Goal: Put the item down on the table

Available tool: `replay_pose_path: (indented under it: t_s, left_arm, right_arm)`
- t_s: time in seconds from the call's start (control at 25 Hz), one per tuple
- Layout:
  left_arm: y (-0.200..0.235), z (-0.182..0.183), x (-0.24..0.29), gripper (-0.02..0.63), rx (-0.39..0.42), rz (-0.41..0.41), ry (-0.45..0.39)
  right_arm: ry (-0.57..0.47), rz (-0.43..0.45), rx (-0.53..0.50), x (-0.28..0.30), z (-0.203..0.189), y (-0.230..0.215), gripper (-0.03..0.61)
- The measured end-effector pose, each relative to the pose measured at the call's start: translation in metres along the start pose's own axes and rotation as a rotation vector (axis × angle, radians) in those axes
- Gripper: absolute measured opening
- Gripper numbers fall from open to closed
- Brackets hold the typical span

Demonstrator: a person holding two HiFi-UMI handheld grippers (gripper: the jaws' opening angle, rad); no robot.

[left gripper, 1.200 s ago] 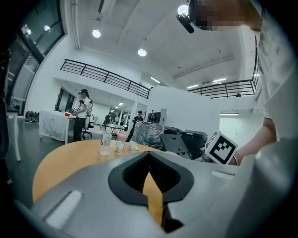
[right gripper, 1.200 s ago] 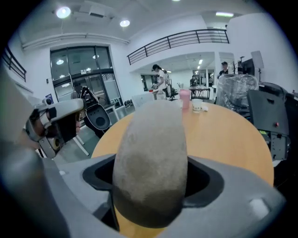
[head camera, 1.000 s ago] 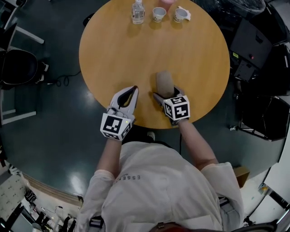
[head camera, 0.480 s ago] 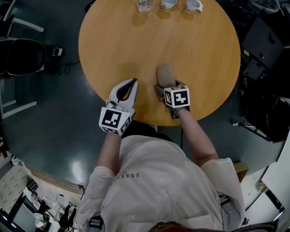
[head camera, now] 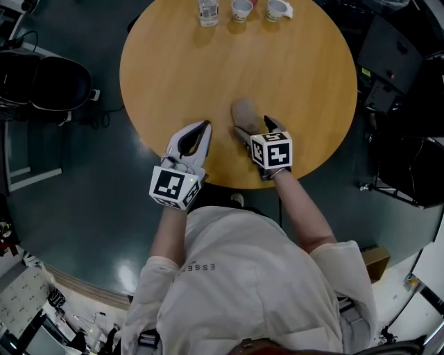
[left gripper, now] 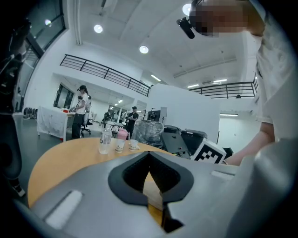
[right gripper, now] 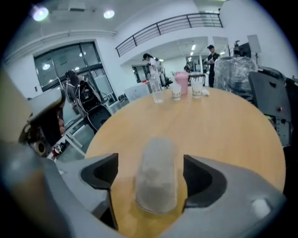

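A frosted, greyish cup (head camera: pixel 244 111) stands on the round wooden table (head camera: pixel 298 76) near its front edge. My right gripper (head camera: pixel 251 127) reaches around the cup from behind. In the right gripper view the cup (right gripper: pixel 156 174) sits between the two jaws with a gap of bare table on each side. The jaws are opening and neither pad presses on it. My left gripper (head camera: pixel 206 127) rests to the left of the cup, over the table edge. Its tips meet in the left gripper view (left gripper: pixel 149 154) and nothing is between them.
A clear bottle (head camera: pixel 207 10) and two small white cups (head camera: pixel 241 10) (head camera: pixel 277 9) stand at the table's far edge. A black chair (head camera: pixel 59 83) is on the floor to the left, and dark equipment cases (head camera: pixel 388 62) to the right.
The right gripper's jaws have spread a little off the cup, which stays standing on the table. The left gripper has kept its place.
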State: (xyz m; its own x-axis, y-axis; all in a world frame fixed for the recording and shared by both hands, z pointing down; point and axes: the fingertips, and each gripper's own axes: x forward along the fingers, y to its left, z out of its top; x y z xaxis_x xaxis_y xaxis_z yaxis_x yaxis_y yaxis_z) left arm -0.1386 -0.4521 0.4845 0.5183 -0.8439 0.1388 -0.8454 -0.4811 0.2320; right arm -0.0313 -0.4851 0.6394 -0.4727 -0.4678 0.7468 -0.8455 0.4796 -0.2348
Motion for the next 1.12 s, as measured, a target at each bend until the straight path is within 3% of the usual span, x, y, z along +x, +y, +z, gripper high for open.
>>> replay_pose_path:
  t_s: [0.16, 0.28, 0.52, 0.88, 1.12]
  left_arm:
    - [-0.021, 0.027, -0.01, 0.015, 0.07, 0.004, -0.051]
    - [-0.043, 0.043, -0.023, 0.017, 0.088, 0.002, -0.087]
    - [-0.104, 0.082, -0.06, 0.017, 0.164, -0.019, -0.132]
    - [-0.186, 0.069, -0.117, 0.016, 0.175, -0.032, -0.166]
    - [-0.22, 0.048, -0.15, 0.017, 0.173, -0.035, -0.146]
  right_arm:
    - [-0.24, 0.018, 0.015, -0.066, 0.044, 0.009, 0.386]
    - [-0.404, -0.015, -0.012, -0.124, 0.064, 0.011, 0.213]
    - [-0.567, -0.102, -0.074, -0.214, 0.061, 0.015, 0.009]
    - [-0.714, -0.086, -0.219, -0.303, 0.003, 0.048, -0.009]
    - [-0.74, -0.081, -0.241, -0.338, -0.039, 0.065, -0.009]
